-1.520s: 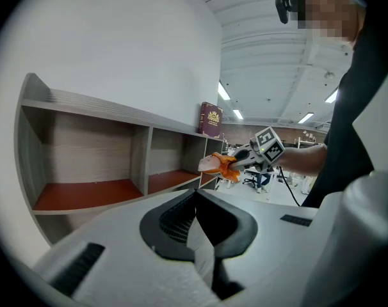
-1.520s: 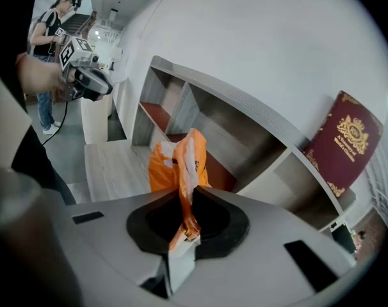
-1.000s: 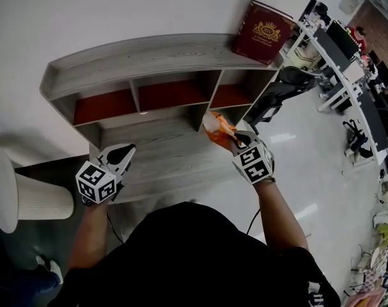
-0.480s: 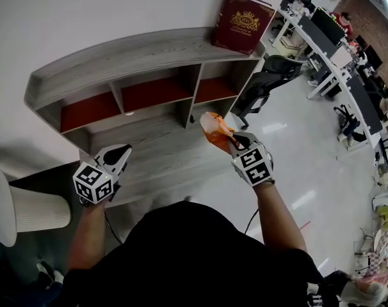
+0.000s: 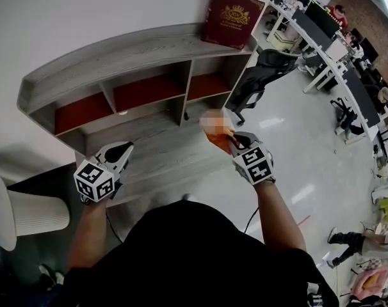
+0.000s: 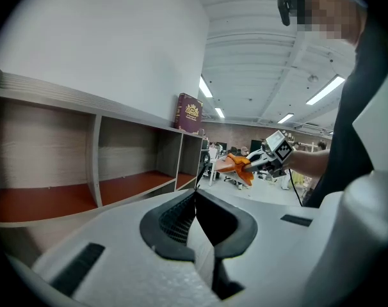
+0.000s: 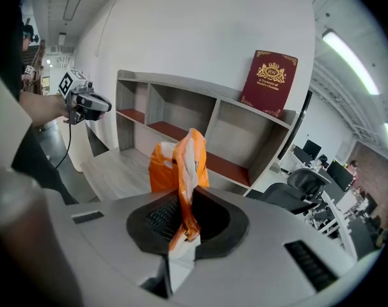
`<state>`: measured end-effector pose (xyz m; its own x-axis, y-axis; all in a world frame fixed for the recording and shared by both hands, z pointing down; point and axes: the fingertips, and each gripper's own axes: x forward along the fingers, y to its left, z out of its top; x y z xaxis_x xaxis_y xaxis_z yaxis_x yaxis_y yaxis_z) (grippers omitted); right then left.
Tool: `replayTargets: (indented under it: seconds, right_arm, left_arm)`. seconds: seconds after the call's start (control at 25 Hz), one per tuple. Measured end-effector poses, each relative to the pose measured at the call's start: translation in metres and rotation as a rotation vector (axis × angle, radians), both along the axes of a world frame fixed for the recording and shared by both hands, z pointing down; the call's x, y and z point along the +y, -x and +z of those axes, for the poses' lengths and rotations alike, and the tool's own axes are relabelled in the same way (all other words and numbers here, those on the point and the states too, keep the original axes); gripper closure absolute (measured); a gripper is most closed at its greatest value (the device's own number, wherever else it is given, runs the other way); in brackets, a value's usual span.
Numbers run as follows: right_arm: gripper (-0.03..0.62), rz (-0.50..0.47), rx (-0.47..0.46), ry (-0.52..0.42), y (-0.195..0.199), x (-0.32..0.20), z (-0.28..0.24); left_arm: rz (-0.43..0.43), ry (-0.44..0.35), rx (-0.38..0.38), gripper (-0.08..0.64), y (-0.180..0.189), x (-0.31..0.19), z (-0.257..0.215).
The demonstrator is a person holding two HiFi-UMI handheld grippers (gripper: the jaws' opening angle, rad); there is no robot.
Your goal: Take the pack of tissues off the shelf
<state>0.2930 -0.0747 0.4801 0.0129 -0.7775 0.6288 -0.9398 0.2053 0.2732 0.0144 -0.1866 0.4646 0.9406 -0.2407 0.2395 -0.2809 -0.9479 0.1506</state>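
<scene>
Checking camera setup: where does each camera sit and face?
Head view: on the head, looking steeply down at the shelf; shows torso, both arms, left gripper, right gripper.
Left gripper view: on the left gripper, facing the shelf compartments; right arm shows.
Right gripper view: on the right gripper, over the pack of tissues; left arm shows.
Shared by all: the red book.

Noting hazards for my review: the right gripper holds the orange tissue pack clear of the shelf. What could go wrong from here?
1. The right gripper pinches the tissue pack only by a thin fold of wrapper, so it may slip or tear.
2. The left gripper, shut and empty, hangs apart from it and couldn't catch a drop.
</scene>
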Motion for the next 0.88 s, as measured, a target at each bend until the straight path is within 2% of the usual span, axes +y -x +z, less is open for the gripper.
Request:
replayTargets:
  seconds: [0.2,0.52,0.88]
  right_arm:
    - [0.561,-0.003,-0.035,0.007,0.000,-0.002,0.007]
    - [0.561,-0.043,-0.032,0.038,-0.001,-0.014,0.023]
    - [0.561,-0.085,-0.028,0.090,-0.004,-0.040,0.052]
  left_arm:
    - [-0.009,0.007,-0.013,0.543,0.004,0.002,0.003]
    - [-0.051,0.008,-0.009,0.543,0.013,0.006,0.003]
    - [-0.168,0.027,-0.013,0.543,0.053,0.003,0.009]
